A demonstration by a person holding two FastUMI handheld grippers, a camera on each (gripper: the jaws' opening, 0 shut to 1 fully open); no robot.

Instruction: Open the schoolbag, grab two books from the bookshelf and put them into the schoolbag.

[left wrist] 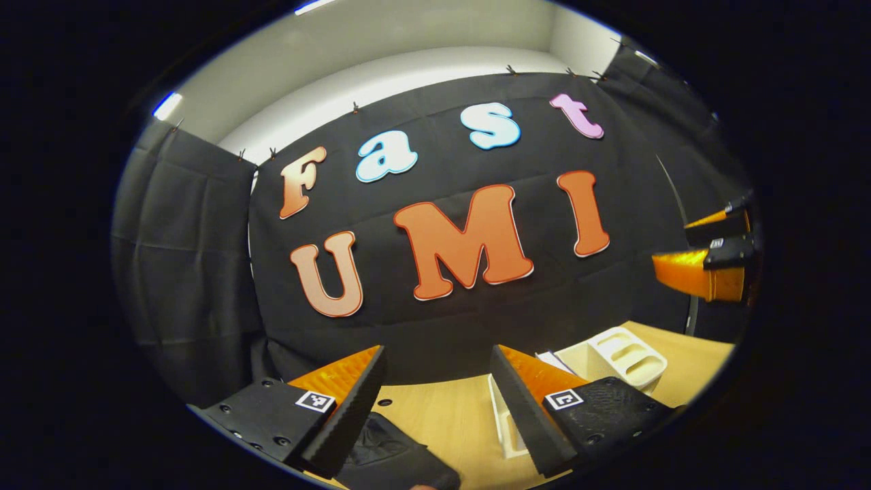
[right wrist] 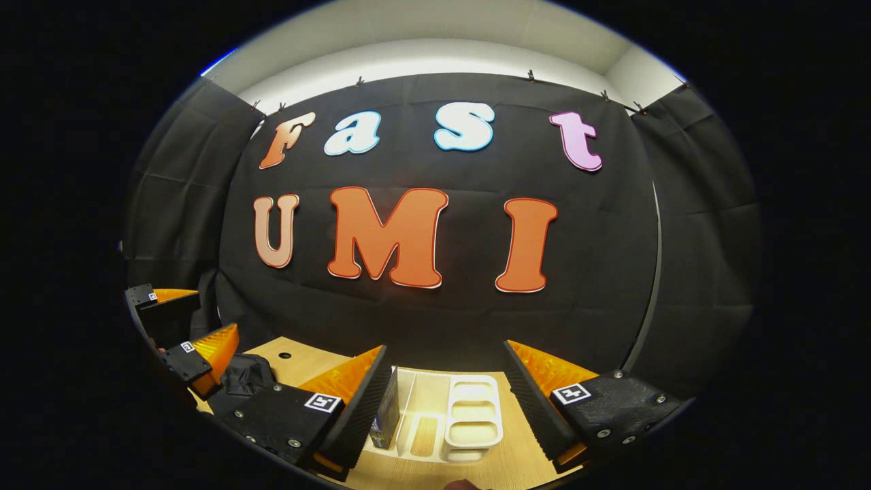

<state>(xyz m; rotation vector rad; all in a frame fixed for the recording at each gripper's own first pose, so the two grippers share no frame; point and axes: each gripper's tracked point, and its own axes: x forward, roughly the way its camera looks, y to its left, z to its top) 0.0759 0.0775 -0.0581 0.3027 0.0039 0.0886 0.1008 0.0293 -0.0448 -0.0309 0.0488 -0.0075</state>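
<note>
Left gripper: fingers spread apart, nothing between them; held above the table, aimed at the booth wall.
Schoolbag: black fabric mass lying on the table, low in the left gripper view, just beyond the left finger; in the right gripper view it sits at the far left edge of the table. Whether it is open or closed cannot be told.
Bookshelf: white, compartmented rack on the table, seen between the fingers of the right gripper; in the left gripper view it lies right of the right finger.
Book: 1 dark volume standing upright in the leftmost slot of the bookshelf.
Right gripper: fingers spread apart, gripping nothing; held above the bookshelf, not touching it.
</note>
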